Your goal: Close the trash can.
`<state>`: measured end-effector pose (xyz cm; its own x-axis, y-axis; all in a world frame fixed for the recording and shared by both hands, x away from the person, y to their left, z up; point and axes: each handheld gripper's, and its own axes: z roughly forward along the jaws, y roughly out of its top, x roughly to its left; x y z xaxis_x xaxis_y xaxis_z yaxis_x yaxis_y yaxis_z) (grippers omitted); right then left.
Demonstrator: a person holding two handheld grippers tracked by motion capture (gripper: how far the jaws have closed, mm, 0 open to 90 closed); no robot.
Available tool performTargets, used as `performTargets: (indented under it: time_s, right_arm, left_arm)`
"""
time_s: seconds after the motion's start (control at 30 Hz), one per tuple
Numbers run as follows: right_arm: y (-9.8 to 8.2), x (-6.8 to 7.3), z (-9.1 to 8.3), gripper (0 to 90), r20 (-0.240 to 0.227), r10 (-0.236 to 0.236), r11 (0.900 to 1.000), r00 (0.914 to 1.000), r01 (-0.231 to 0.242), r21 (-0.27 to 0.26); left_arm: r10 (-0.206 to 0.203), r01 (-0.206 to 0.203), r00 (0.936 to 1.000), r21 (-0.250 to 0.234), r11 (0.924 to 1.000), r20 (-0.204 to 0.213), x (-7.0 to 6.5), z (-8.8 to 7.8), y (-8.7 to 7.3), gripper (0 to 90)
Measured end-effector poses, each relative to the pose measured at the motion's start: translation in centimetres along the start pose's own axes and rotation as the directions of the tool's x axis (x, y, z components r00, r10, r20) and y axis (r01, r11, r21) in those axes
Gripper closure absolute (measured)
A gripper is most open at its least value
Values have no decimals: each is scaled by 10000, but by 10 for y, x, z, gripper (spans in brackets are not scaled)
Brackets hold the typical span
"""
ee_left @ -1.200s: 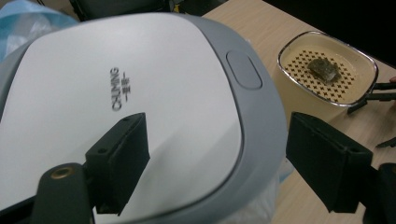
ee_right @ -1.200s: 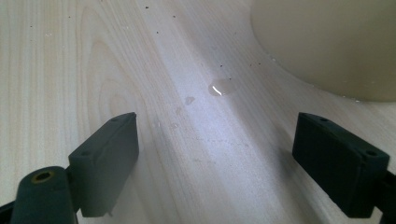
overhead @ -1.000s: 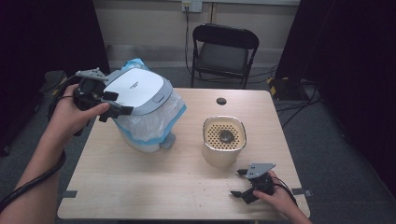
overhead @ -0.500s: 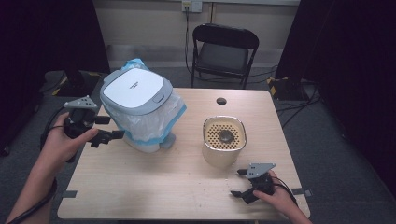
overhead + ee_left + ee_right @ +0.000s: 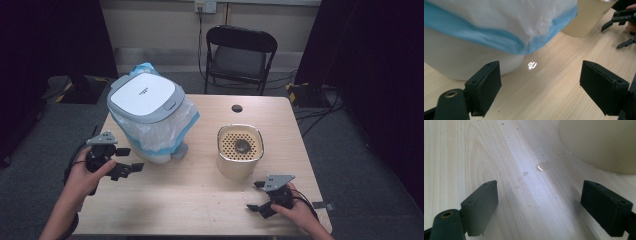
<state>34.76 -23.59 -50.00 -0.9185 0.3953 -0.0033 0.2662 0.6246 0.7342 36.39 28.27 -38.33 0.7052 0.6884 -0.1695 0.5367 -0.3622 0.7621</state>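
A white bin (image 5: 145, 112) with a closed grey-rimmed lid and a blue-edged plastic liner stands at the table's left. My left gripper (image 5: 129, 160) hovers low beside the bin's front left, open and holding nothing. In the left gripper view its jaws (image 5: 540, 75) frame bare wood, with the bin's base (image 5: 461, 60) and liner (image 5: 506, 22) just ahead. A cream container (image 5: 240, 150) with a perforated insert stands right of centre. My right gripper (image 5: 254, 196) rests open near the front edge, just in front of that container (image 5: 604, 142). Between its jaws (image 5: 539, 200) there is only table.
The wooden table (image 5: 200, 205) has a small black round cap (image 5: 237, 108) near its far edge. A water drop (image 5: 542, 166) lies near the container's foot. A black folding chair (image 5: 240, 55) stands behind the table. The right gripper (image 5: 621, 22) shows far off in the left gripper view.
The left hand has come away from the bin's lid and dropped toward the table's left side. The lid now lies flat and closed. The right hand has kept still.
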Motion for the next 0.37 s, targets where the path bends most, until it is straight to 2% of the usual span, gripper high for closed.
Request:
performTargets:
  time_s: [0.07, 0.13, 0.33, 0.37]
  right_arm:
    - [0, 0, 0, 140, 0, 11, 10000, 10000, -11, 7]
    - [0, 0, 0, 140, -3, 8, 10000, 10000, -8, 4]
    - [0, 0, 0, 140, 0, 4, 10000, 10000, -4, 8]
    - [0, 0, 0, 141, -3, -2, 10000, 10000, 2, -1]
  left_arm:
    - [-103, 104, 9999, -74, 9999, 101, -1, 5, -4, 169]
    - [-17, 17, 9999, 19, 10000, 142, -3, 16, -14, 169]
    - [-61, 61, 9995, 22, 10000, 314, -6, 28, -26, 169]
    - [44, -45, 9993, 43, 10000, 367, -7, 32, -30, 169]
